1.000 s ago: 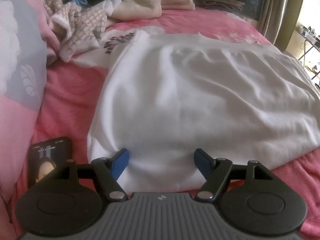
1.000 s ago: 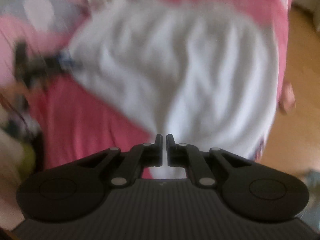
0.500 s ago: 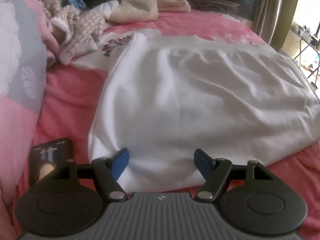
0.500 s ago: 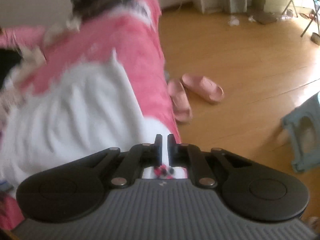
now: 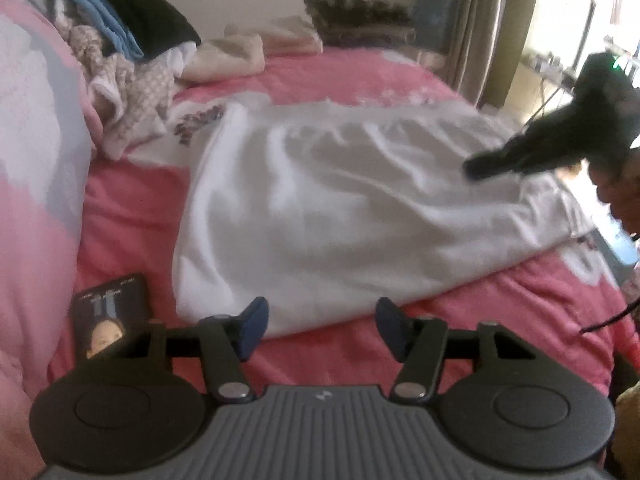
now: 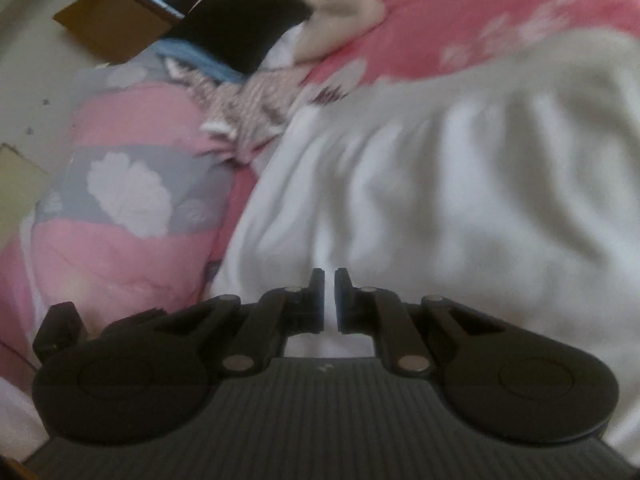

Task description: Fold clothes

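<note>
A big white soft cloth garment (image 5: 340, 208) lies spread out and wrinkly on a pink bed cover with pale flower shapes (image 5: 340, 76). Its near edge lies just in front of the left gripper (image 5: 322, 326).

The left gripper has blue pads (image 5: 252, 326) on its black fingers. Its jaws have just been closing a bit, but they stand partly open. Nothing is between them but the pink cover, and the pads do not touch the white garment.

The right gripper (image 6: 328, 300) is all black. Its jaws are almost together, with only a thin gap, and I see nothing pinched in them. It hangs over the white garment (image 6: 460, 200). In the left view the same gripper (image 5: 480, 168) shows as a dark blurry shape over the far right part of the garment.

A small dark card with a face printed on it (image 5: 110, 316) lies on the pink cover, just beside the left gripper. It has tiny pale writing at the top, too blurry to read.

On the left is a puffy pink and grey quilt with white leaf shapes (image 6: 120, 184). Behind it sits a messy heap of clothes in black, blue and beige check (image 5: 120, 52). Farther back lie folded cream clothes (image 5: 256, 50) and a dark folded stack (image 5: 360, 16). A grey-brown curtain (image 5: 480, 20) hangs at the right.
</note>
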{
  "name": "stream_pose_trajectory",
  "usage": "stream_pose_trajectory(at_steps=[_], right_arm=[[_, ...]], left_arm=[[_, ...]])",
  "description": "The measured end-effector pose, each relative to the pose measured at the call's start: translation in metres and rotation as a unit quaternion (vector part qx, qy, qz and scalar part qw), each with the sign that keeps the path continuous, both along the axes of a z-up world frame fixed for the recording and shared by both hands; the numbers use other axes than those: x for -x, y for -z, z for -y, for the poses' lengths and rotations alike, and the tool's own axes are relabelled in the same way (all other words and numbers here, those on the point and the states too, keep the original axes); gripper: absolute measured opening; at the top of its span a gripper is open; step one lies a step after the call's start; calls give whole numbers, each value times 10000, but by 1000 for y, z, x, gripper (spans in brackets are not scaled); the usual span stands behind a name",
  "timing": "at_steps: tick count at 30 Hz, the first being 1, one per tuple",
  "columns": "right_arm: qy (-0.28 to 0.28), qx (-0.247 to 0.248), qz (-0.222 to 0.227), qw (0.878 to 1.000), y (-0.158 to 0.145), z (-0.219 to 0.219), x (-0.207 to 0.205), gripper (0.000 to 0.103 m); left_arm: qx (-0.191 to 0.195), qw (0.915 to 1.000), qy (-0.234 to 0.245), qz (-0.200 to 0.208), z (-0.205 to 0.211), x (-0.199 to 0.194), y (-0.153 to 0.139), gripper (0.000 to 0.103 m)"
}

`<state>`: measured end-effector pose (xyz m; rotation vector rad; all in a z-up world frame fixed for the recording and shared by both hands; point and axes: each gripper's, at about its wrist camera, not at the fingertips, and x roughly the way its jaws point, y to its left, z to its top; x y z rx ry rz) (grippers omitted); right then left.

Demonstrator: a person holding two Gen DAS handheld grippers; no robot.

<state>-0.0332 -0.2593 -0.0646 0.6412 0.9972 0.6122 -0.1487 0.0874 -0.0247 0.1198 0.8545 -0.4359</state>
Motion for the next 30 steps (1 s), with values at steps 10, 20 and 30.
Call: stream_pose_trajectory(at_steps=[10, 20, 30], right_arm=[[1790, 841, 112, 9802, 8, 79, 43, 0], [93, 649, 514, 9965, -18, 28, 6, 5], [543, 123, 152, 9983, 20, 1, -129, 4]], left_arm=[[-219, 9946, -769, -667, -20, -26, 27, 44], [-96, 9981, -513, -338, -8, -33, 11, 49], [-143, 9964, -670, -499, -6, -43, 34, 49]])
